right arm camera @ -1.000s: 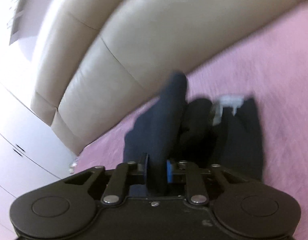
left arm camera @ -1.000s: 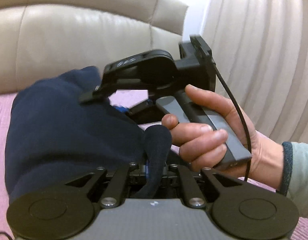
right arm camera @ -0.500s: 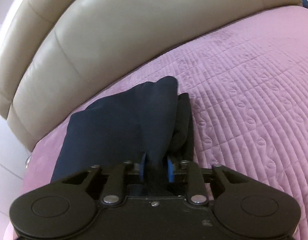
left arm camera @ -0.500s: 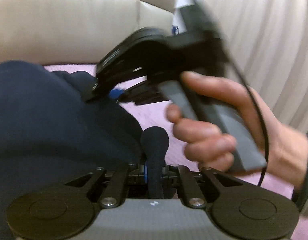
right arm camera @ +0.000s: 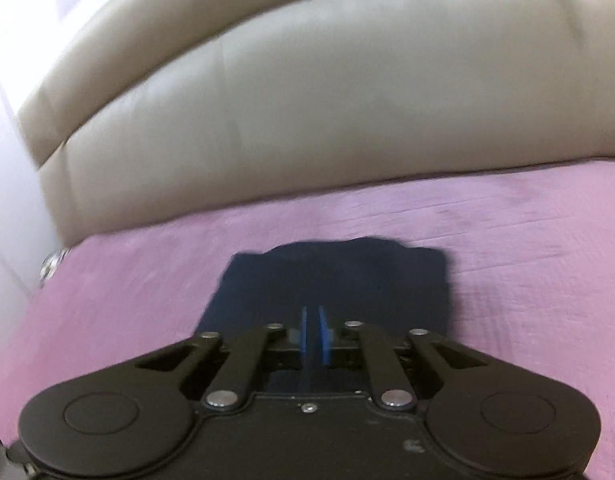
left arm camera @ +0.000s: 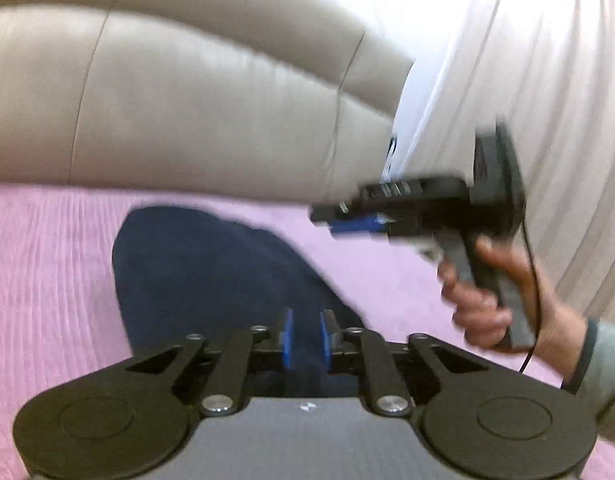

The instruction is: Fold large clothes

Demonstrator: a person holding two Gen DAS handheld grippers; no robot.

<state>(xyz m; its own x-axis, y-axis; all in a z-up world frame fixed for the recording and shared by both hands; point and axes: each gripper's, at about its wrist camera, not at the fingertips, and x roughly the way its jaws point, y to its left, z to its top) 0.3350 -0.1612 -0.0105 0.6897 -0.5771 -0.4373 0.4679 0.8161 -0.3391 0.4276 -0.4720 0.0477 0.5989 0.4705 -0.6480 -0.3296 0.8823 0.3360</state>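
Note:
A dark navy garment (left arm camera: 211,276) lies folded into a compact block on the pink quilted bedspread (left arm camera: 47,280); it also shows in the right wrist view (right arm camera: 331,284). My left gripper (left arm camera: 306,338) hangs just above its near edge, its blue pads (left arm camera: 285,338) a little apart with nothing between them. My right gripper (right arm camera: 314,334) is over the garment's near edge, pads almost together and empty. In the left wrist view the right gripper (left arm camera: 359,226) is raised to the right, held by a hand (left arm camera: 491,300).
A beige padded headboard (right arm camera: 347,100) rises behind the bed. Pale curtains (left arm camera: 547,80) hang at the right in the left wrist view. A white wall or cabinet (right arm camera: 3,160) stands left of the bed. Pink bedspread (right arm camera: 527,240) surrounds the garment.
Both grippers have let go of the navy cloth and pulled back. The garment now lies flat on the bed. The right gripper has lifted off to the right.

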